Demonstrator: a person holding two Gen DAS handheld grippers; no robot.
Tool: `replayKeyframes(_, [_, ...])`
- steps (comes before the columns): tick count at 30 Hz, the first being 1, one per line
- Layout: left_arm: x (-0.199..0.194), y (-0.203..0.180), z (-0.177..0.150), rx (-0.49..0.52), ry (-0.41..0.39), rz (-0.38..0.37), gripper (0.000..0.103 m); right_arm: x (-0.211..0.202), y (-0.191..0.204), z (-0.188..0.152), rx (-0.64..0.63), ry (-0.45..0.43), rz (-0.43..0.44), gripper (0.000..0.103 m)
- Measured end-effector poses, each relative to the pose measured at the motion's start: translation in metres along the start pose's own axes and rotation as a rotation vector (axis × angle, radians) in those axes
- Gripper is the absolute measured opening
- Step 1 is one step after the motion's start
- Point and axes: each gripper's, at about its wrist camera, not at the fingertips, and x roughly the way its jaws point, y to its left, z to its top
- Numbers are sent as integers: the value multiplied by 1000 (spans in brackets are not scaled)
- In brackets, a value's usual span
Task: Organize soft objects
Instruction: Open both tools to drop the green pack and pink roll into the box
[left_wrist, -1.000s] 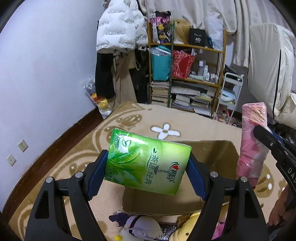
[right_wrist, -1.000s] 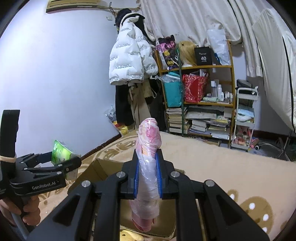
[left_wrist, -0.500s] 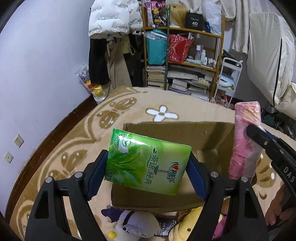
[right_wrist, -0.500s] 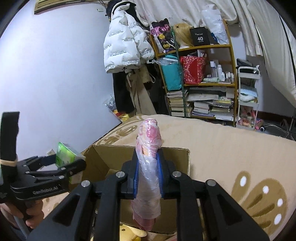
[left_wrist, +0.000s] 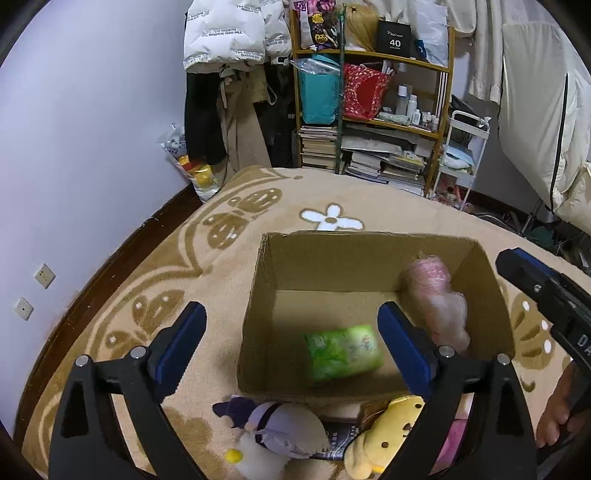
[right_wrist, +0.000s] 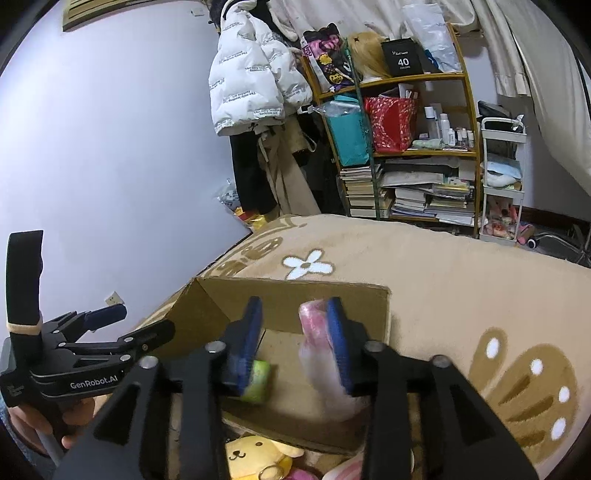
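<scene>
Tissue pack (left_wrist: 341, 352) in cardboard box (left_wrist: 369, 246), plush toys (left_wrist: 384, 439) beside

Soft, even indoor light fills both views, with no hard shadows and no glare. The fisheye lens bends the shelf (left_wrist: 373, 110) and wall (left_wrist: 92, 129) outward, and black vignette crops the corners. Inside the cardboard box (left_wrist: 365, 266) it is dimmer; the green tissue pack (left_wrist: 341, 350) and pink bundle (left_wrist: 439, 299) there are smeared by motion blur, at 6 o'clock in the right wrist view.
</scene>
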Motion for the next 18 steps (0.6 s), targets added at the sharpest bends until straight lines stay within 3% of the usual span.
replayKeyframes(2, [-4,1,0,6,5,13,94,-5,0,0,9,-7,-2,61])
replayKeyframes(6, [-16,6,-2,25,17,41,94,-16,2,-2,18,-8,-11,73])
replayKeyframes(8, [-25,11,-4,26,10,57,95,-23,2,-2,25,-11,-21,91])
replayKeyframes(10, [-31,15,-7,18,15,62,100,-31,1,-4,31,-22,-26,99])
replayKeyframes(18, [-50,30,-25,-4,70,76,101,-52,1,-15,61,4,-35,103])
